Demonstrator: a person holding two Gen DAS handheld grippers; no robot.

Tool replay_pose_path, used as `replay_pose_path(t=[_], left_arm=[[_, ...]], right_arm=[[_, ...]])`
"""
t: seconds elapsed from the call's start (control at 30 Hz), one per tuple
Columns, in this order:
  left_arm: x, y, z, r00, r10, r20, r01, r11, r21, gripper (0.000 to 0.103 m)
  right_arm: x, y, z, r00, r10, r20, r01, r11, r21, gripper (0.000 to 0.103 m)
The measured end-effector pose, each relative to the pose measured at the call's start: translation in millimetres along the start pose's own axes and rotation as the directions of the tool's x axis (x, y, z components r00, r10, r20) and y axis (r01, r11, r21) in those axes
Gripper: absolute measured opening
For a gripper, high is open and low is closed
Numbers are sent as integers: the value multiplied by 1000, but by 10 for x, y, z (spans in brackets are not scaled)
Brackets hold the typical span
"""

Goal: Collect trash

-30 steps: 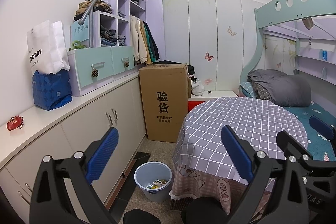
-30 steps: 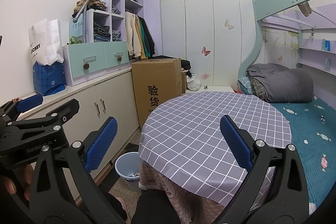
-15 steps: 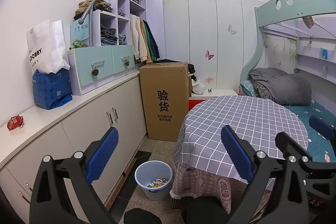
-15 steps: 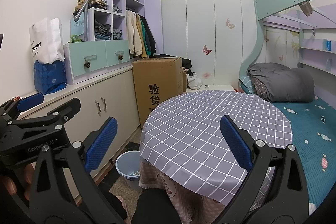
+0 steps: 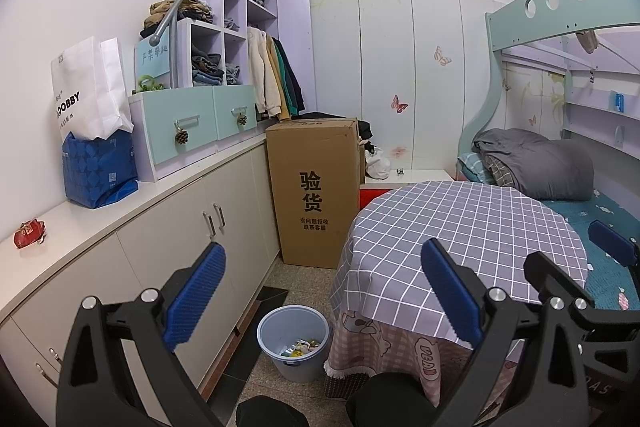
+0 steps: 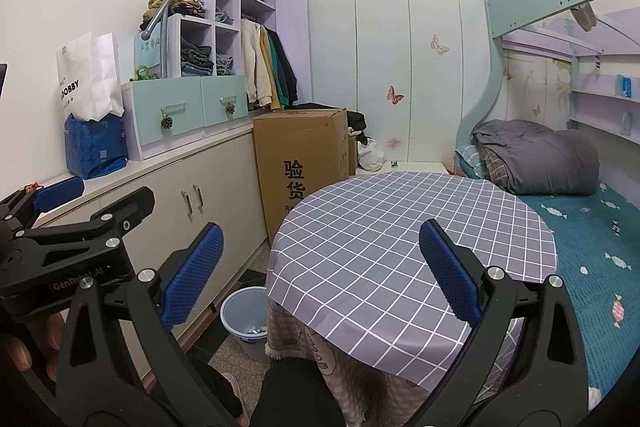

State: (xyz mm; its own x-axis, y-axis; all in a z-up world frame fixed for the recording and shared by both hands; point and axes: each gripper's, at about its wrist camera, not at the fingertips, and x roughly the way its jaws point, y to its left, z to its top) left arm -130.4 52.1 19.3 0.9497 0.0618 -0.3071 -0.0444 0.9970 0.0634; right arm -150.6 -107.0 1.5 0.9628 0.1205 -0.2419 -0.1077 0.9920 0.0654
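Observation:
A pale blue trash bin (image 5: 293, 341) stands on the floor between the cabinets and the round table, with several wrappers inside; its rim also shows in the right wrist view (image 6: 245, 321). A small red wrapper (image 5: 29, 233) lies on the white countertop at far left. My left gripper (image 5: 322, 293) is open and empty, held above the bin. My right gripper (image 6: 320, 273) is open and empty over the table's checked cloth (image 6: 408, 239). The left gripper's body (image 6: 76, 223) shows at the left of the right wrist view, held by a hand.
White cabinets (image 5: 176, 235) run along the left wall, carrying a blue bag (image 5: 100, 171), a white paper bag and teal drawers. A tall cardboard box (image 5: 314, 191) stands behind the bin. A bunk bed (image 5: 556, 167) with a grey duvet fills the right side.
Both views have crept slightly; the bin sits a little lower in the left wrist view. Both grippers stay open and empty.

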Motion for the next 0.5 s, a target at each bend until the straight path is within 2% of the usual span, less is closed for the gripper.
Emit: replay_pose_path(t=[0.5], left_arm=[[7, 15, -4, 1000, -2, -2, 2, 1000, 2, 96]], right_arm=[[6, 16, -12, 1000, 2, -2, -2, 1000, -4, 96]])
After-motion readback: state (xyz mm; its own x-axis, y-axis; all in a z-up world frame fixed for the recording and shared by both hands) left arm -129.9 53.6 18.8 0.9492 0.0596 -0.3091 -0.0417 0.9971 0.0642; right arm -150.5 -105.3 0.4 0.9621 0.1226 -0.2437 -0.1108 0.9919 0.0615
